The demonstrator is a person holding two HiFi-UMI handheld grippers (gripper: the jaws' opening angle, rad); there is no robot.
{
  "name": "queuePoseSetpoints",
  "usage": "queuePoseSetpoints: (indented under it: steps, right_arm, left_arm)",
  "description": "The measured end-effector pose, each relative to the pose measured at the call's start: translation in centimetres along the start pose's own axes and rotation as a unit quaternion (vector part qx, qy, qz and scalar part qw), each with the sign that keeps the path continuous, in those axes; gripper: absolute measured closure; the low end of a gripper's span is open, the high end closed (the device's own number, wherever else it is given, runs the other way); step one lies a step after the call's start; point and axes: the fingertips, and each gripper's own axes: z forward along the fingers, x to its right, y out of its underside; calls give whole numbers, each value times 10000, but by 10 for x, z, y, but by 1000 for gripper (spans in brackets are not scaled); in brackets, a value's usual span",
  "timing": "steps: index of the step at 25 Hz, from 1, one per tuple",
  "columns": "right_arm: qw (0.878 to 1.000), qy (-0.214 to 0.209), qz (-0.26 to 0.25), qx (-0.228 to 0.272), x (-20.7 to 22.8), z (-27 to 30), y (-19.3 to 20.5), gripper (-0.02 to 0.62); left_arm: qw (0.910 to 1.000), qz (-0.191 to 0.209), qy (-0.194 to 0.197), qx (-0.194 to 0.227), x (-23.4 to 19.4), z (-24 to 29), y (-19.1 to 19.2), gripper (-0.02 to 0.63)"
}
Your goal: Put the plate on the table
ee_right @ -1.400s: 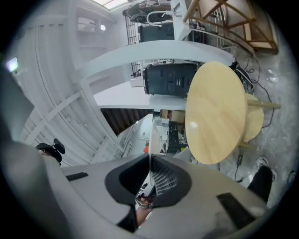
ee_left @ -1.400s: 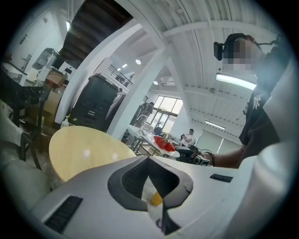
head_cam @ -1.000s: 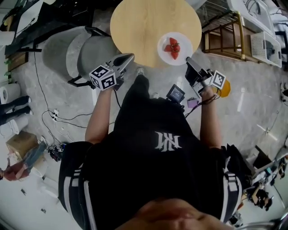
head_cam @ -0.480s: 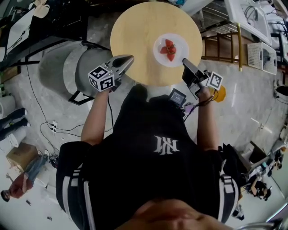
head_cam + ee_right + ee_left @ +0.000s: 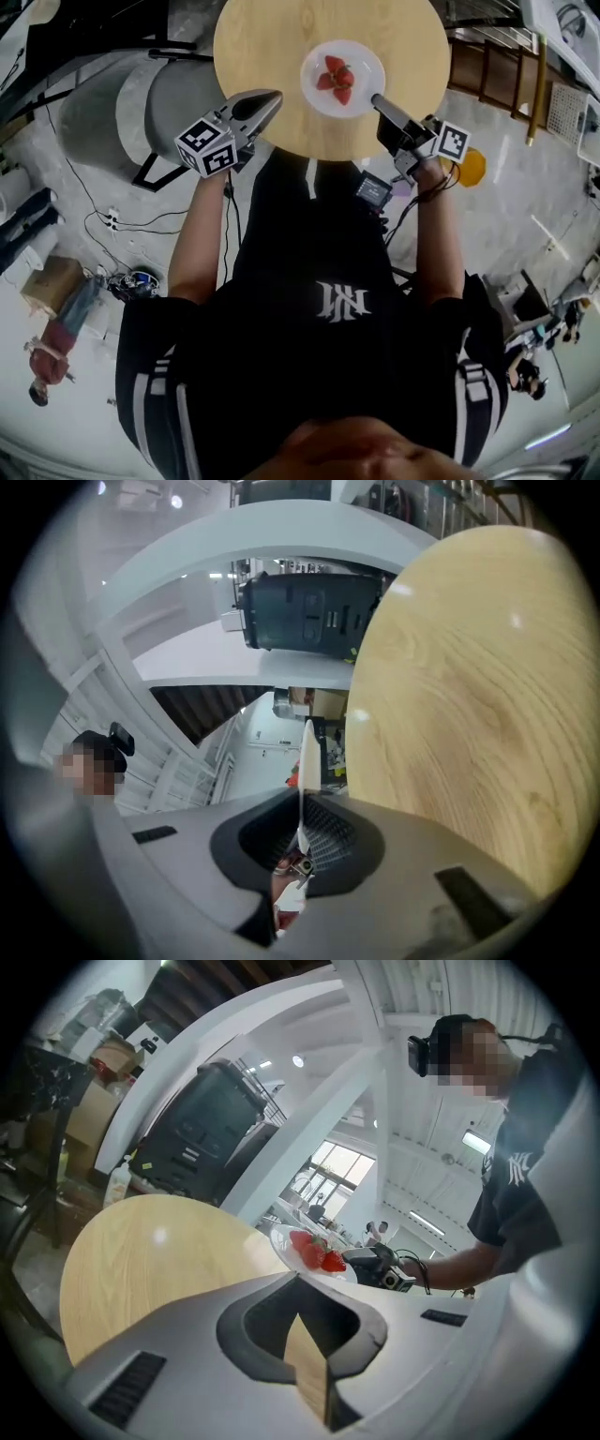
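Over the round wooden table, in the head view, the right gripper pinches the rim of the white plate of strawberries, while the left gripper hangs at the table's near edge, apart from the plate. The left gripper view shows its jaws pressed together, empty. The right gripper view shows the plate's rim edge-on, clamped between the jaws; whether the plate touches the tabletop is unclear.

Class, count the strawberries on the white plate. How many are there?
3, clustered at the middle of the plate: one strawberry on the far side, one at the left, one nearest the person. Another could be hidden among them.
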Motion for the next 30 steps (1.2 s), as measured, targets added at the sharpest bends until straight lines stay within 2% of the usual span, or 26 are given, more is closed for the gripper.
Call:
queuePoseSetpoints:
  steps: [6,14,30]
  right_arm:
    - [9989,338,117,-287,57,1,-5,580]
    - [9968,586,129,-525,96,12,-7,580]
    - [9945,781,-134,-689,115,21,-7,578]
  left_arm:
    - [9996,-223,-171,-24,-23,21,21,604]
    - [9994,-174,-219,-209,-38,34,43,604]
    - [9994,-12,-189,-292,-37,45,59,604]
